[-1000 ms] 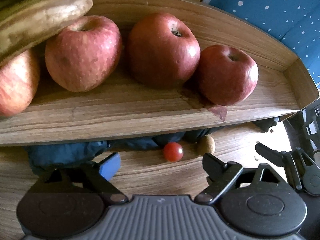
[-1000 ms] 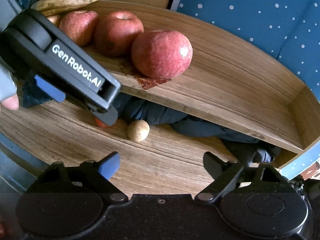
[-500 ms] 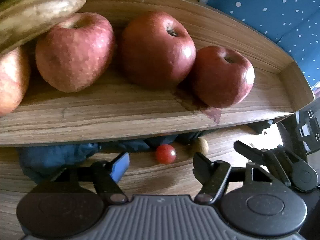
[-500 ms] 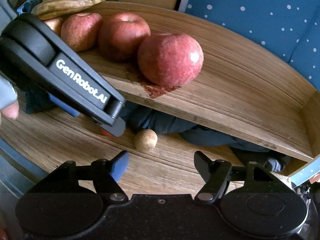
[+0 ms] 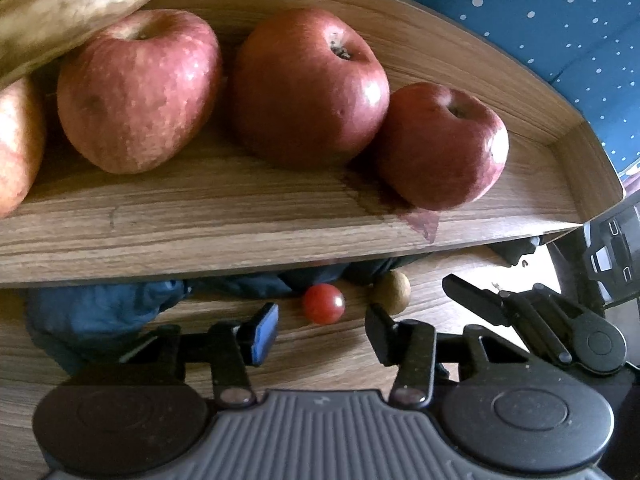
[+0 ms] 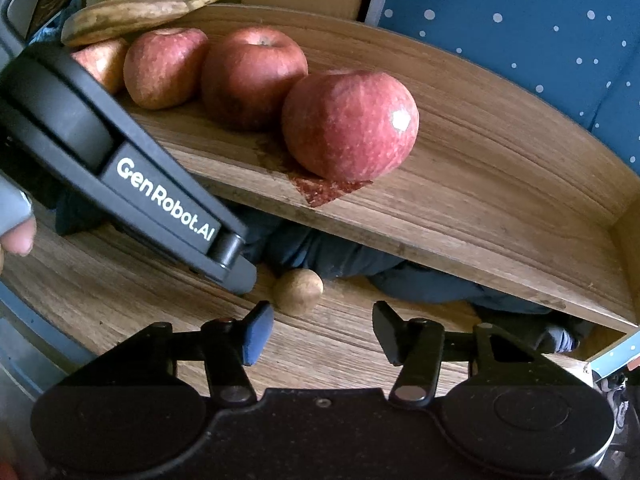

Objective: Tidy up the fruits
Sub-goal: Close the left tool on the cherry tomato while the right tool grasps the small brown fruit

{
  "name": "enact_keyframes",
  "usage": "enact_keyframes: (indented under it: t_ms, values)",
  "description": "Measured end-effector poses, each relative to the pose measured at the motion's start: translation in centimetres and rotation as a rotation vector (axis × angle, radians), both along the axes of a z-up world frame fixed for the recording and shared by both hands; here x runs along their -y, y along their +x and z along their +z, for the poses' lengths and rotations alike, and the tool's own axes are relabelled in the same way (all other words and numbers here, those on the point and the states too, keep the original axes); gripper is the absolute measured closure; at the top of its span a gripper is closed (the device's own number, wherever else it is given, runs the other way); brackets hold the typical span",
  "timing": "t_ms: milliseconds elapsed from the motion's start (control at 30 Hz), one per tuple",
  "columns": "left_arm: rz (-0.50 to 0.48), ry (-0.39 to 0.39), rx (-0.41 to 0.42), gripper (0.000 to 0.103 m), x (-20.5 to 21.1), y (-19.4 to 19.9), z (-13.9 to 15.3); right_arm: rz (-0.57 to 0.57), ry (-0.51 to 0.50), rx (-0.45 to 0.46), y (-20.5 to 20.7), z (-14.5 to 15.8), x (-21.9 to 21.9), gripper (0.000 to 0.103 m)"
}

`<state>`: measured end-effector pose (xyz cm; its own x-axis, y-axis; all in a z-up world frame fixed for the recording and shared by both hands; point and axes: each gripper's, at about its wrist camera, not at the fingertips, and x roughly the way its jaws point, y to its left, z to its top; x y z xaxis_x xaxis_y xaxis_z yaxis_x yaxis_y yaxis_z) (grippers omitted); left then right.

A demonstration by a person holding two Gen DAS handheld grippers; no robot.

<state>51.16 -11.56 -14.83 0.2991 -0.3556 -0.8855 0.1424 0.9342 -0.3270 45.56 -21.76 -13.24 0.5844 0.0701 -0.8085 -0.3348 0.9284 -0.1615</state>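
Both sets of jaws stood wide a second ago; now they have drawn in by more than half and are closing. The left gripper points steeply down at the cherry tomato, which lies on the lower wooden board just beyond its fingertips, not yet between them. The right gripper aims at the small tan fruit (round, dull, matte), also just ahead of its tips; nothing is clamped in either. Otherwise neither hand has shifted much.

The two little fruits lie near each other, close under the front edge of the wooden tray, which overhangs them, with crumpled dark blue cloth bunched beneath it. Room is tight: the left gripper's grey body crosses the right camera's view, its tip almost over the tan fruit's left side.

On the tray, four red apples sit in a row, touching, streaked and glossy, with browned bananas resting on the leftmost ones. A reddish stain marks the grain under the right-hand apple. The tray's raised rim curves round; its right half is bare wood.
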Motion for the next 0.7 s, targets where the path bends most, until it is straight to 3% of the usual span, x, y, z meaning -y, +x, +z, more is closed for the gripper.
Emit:
enact_keyframes:
  t_ms: [700]
  values:
    - [-0.003,-0.023,-0.010,0.070,-0.7,0.4,-0.1,-0.012,0.054,-0.033,1.7,-1.0,0.2,0.058]
